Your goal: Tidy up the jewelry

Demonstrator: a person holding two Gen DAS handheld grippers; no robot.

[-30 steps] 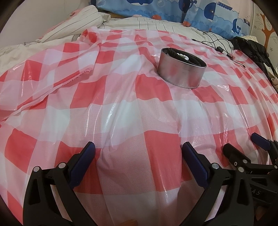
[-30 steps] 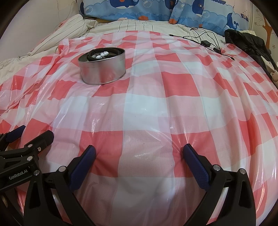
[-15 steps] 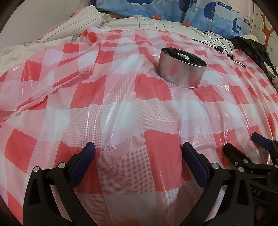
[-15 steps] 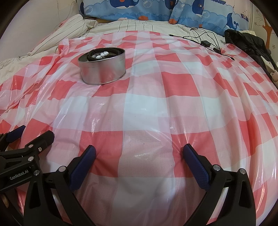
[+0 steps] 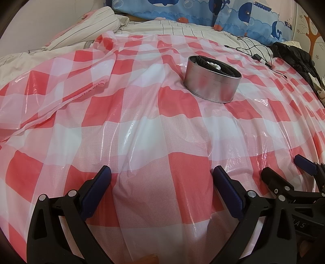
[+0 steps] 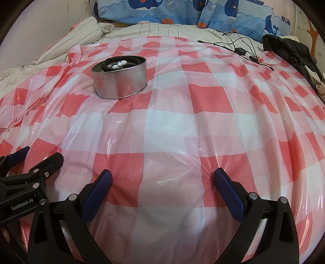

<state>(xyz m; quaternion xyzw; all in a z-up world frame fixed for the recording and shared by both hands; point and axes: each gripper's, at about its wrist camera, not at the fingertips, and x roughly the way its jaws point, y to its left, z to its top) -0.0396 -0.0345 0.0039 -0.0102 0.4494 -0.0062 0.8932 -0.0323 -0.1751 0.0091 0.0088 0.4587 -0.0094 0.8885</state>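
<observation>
Round metal tin [image 5: 212,81] set on a checked plastic sheet [image 5: 142,132] over a bed, both grippers held apart and empty.

White beads [image 6: 118,64] and a black cord [image 6: 113,60] are seen inside the tin, the rest of its contents being hidden by the wall. The left hand-held gripper [image 5: 160,178] and right hand-held gripper [image 6: 162,179] are kept low, well short of the tin, their bodies cut off by the frame. A dark garment [image 6: 292,50] is only partly shown.

One tin [image 6: 120,81], two pillows [image 6: 146,12], one cable [image 6: 239,49].
</observation>
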